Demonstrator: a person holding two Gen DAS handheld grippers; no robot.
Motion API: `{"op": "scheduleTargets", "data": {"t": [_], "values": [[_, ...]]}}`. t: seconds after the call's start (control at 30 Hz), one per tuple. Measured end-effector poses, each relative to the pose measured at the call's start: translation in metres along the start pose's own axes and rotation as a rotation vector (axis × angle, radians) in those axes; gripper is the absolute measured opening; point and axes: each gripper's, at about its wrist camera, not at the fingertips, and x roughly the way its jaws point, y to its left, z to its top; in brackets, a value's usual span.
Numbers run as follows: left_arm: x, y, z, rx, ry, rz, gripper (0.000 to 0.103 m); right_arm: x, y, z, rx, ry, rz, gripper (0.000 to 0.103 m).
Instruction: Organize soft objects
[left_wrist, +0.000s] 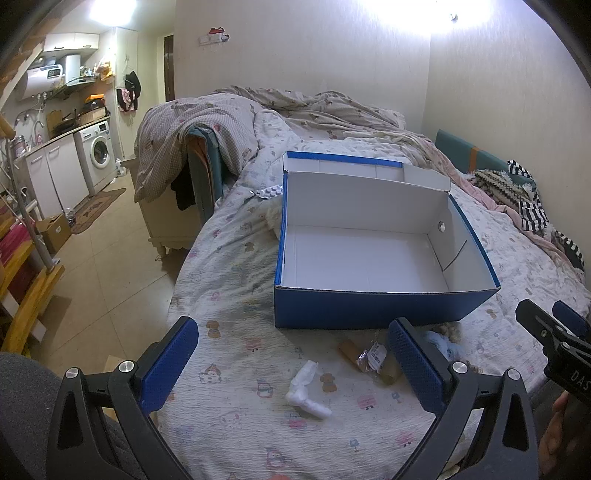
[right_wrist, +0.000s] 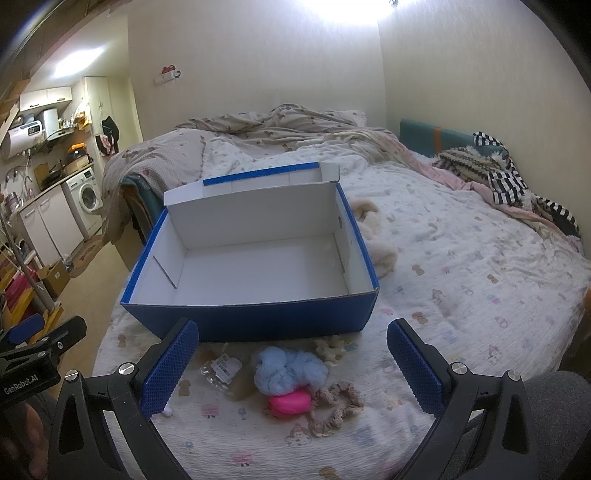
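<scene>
Blue cardboard box (right_wrist: 255, 258) sits open on the bed (right_wrist: 461, 258), its white inside bare and its lid flap standing up at the far side. Both tongs hang over the near edge of the bed, and both are spread wide with nothing between their pads. Left tongs (left_wrist: 291, 365) hover above a white cotton wad (left_wrist: 306, 387) lying on the printed sheet, apart from the box. Just to its right lies a brown cardboard tube (left_wrist: 349, 352) with a clear labelled packet (left_wrist: 373, 356) on it. Right tongs (right_wrist: 291, 365) frame the main cluster, all close to the box's near wall: a pale blue fluffy toy (right_wrist: 288, 369) touching a pink round piece (right_wrist: 290, 402) just below it, a beige crocheted scrunchie (right_wrist: 336, 402) beside that, and a small cream plush (right_wrist: 332, 347) right up against the box. On the far side of the box, toward the bed's right edge, a cream furry item (right_wrist: 376, 240) rests against the box wall. Striped clothing (right_wrist: 506, 184) is heaped by the far right corner near the headboard. Rumpled duvet (right_wrist: 288, 129) covers the far end.
</scene>
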Motion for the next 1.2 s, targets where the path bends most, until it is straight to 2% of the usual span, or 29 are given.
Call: {"op": "scheduleTargets", "data": {"t": [0.77,1.2], "values": [[0.0014,0.0017,-0.0033,-0.004,0.002,0.003,0.103,-0.0005,0.0006,0.0000,0.007,-0.012,-0.008,0.103],[0.0013,0.0028,-0.0038,-0.005,0.005,0.002,0.103,-0.0024,0.0027,0.0004,0.001,-0.032,0.019,0.103]]}}
